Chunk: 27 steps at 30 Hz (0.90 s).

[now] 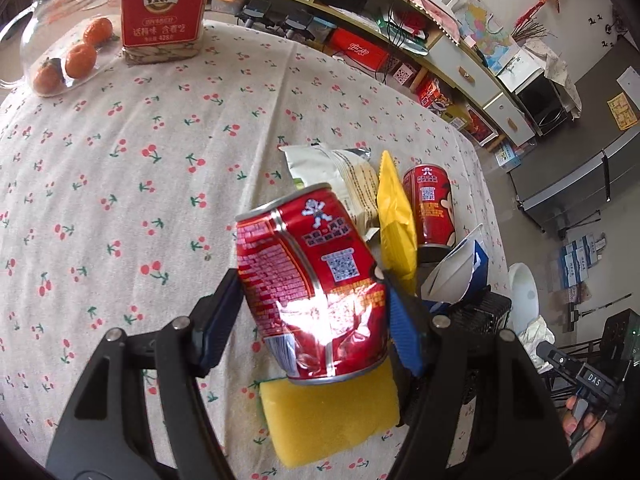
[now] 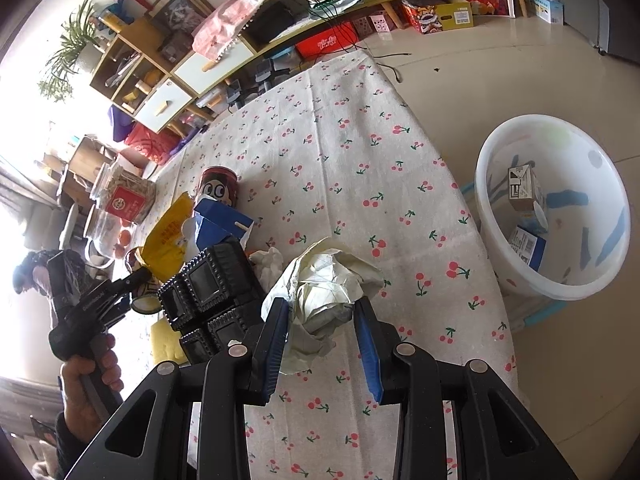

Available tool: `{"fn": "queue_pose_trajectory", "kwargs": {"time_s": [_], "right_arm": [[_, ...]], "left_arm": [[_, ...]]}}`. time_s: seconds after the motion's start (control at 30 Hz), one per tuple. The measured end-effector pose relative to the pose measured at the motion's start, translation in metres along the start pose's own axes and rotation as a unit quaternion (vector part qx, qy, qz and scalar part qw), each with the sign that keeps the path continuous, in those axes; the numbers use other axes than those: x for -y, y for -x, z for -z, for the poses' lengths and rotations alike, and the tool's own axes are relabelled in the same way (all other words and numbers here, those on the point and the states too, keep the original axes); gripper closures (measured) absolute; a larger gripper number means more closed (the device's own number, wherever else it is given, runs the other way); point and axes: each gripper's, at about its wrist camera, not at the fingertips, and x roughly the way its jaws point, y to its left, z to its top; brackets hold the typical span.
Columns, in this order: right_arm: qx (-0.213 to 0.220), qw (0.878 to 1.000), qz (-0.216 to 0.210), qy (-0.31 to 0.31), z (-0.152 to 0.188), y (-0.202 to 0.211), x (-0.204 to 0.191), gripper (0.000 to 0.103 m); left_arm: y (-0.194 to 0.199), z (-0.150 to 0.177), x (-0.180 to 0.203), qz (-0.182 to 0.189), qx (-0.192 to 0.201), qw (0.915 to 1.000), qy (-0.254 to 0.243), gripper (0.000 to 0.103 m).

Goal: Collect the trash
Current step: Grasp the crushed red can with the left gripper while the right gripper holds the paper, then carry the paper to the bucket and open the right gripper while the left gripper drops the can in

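Note:
My left gripper (image 1: 310, 292) is shut on a dented red drink can (image 1: 312, 284) and holds it above the cherry-print tablecloth (image 1: 120, 168). My right gripper (image 2: 322, 312) is shut on a crumpled wad of white paper (image 2: 324, 288) above the table. More trash lies on the table: a second red can (image 1: 430, 210), a yellow wrapper (image 1: 394, 216), a white snack bag (image 1: 344, 176) and a blue-and-white carton (image 2: 222, 222). A white basin (image 2: 554, 208) with some cartons in it stands on the floor to the right of the table.
A yellow sponge (image 1: 332, 420) lies under the left gripper. A black basket (image 2: 212, 284) stands next to the right gripper. A glass jar with oranges (image 1: 68, 44) and a red-labelled bag (image 1: 164, 12) stand at the table's far side.

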Motion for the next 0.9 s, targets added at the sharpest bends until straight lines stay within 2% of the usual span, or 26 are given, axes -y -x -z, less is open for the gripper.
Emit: {"fn": "queue_pose_trajectory", "kwargs": {"time_s": [0.33,0.57,0.9], "right_arm": [[0.021,1.000,-0.013,-0.007,-0.008,0.015,0.004,0.068],[0.038,0.999,-0.017,-0.013,-0.011,0.028,0.011,0.068],[0.079,0.996,-0.001,-0.039,-0.023,0.057,0.042,0.068]], "left_arm": [[0.025,0.004,-0.004,-0.002,0.032,0.9995,0.006,0.033],[0.038,0.010,-0.002,0.017,0.041,0.9990,0.006,0.033],[0.044,0.011,0.043,0.045,0.041,0.9972,-0.044,0.033]]}}
